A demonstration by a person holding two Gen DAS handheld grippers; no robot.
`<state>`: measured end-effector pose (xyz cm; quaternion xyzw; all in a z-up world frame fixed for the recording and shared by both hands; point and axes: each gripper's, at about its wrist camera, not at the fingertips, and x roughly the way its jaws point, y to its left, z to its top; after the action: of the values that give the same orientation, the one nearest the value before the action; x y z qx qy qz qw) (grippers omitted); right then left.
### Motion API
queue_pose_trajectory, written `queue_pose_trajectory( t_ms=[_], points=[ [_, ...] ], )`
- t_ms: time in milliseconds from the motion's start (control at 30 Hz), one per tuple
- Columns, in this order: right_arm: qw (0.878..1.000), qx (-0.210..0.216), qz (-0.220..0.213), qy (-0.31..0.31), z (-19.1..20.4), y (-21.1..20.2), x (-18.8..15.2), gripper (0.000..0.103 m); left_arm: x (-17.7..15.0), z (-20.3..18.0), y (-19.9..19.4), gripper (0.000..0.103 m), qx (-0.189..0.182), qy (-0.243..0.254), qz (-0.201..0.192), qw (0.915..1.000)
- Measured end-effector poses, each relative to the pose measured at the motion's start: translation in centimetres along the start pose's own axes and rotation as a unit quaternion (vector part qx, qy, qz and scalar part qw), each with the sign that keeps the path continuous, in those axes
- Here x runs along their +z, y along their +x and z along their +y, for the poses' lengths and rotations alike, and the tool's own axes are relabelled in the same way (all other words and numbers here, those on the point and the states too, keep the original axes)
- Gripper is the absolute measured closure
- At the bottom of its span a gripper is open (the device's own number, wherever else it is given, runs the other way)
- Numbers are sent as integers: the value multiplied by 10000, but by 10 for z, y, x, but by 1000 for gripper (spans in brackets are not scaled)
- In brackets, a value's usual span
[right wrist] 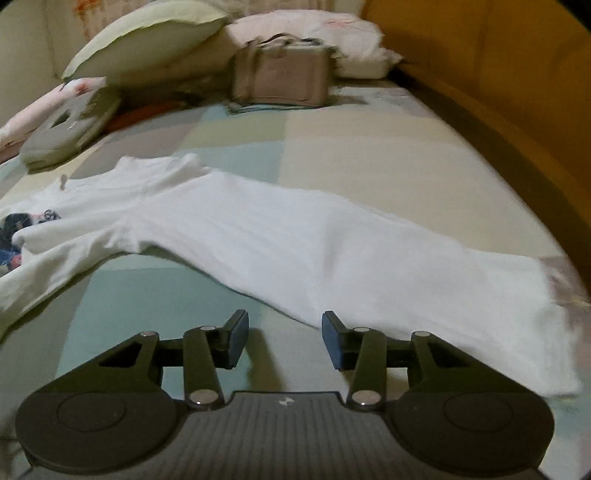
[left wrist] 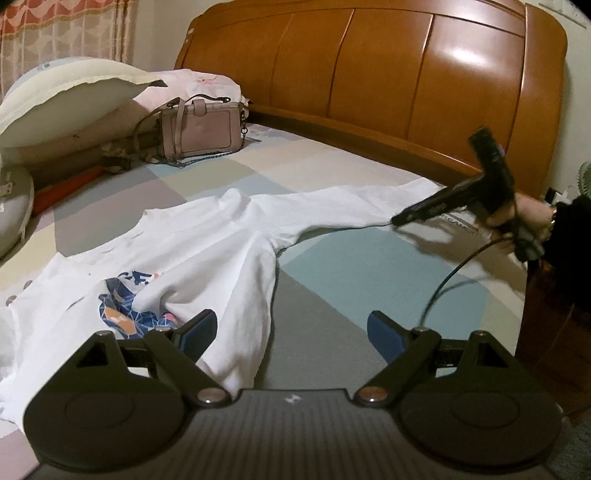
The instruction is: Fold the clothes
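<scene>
Shirt: a white T-shirt [left wrist: 207,258] is spread on the patchwork bed [right wrist: 351,155], its long axis running from the printed chest at near left to the hem at far right.
Left gripper [left wrist: 291,334]: jaws held wide, nothing gripped — the shirt's near fold lies just beyond the left finger.
Right gripper [right wrist: 285,338]: jaws part open and empty — the hem is just right of them, so this hand is judged nearer.

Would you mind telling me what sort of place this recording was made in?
Most likely a home bedroom: a bed with a wooden headboard, pillows piled at one end, and a curtain behind them.
</scene>
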<state>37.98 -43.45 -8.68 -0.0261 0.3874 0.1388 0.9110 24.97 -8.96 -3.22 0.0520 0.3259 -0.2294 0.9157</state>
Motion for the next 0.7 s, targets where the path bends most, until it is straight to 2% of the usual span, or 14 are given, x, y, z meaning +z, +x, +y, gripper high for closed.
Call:
queue_pose_trajectory(
  t_ms=[167, 267, 300, 433, 533, 633, 700],
  points=[
    [9926, -643, -530, 880, -71, -7, 7, 50, 4, -10, 4, 15, -10, 78, 45, 10000],
    [9852, -774, -414, 1475, -108, 2, -5, 53, 4, -17, 8, 15, -31, 143, 111, 9998],
    [9827, -766, -445, 1627, -116, -1, -12, 57, 4, -18, 9, 15, -30, 157, 134, 9998],
    [9714, -754, -846, 2089, -131, -35, -37, 57, 3, -20, 12, 15, -27, 203, 216, 9996],
    [9592, -1196, -1117, 2308, -142, -52, -46, 57, 5, -24, 17, 15, -51, 210, 243, 9995],
    [9506, -1465, -1065, 2523, -155, -44, -45, 59, 6, -32, 17, 15, -160, 265, 212, 9993],
    [9504, -1548, -940, 2529, -155, -28, -43, 60, 5, -38, 17, 15, -207, 322, 228, 9990]
  ],
)
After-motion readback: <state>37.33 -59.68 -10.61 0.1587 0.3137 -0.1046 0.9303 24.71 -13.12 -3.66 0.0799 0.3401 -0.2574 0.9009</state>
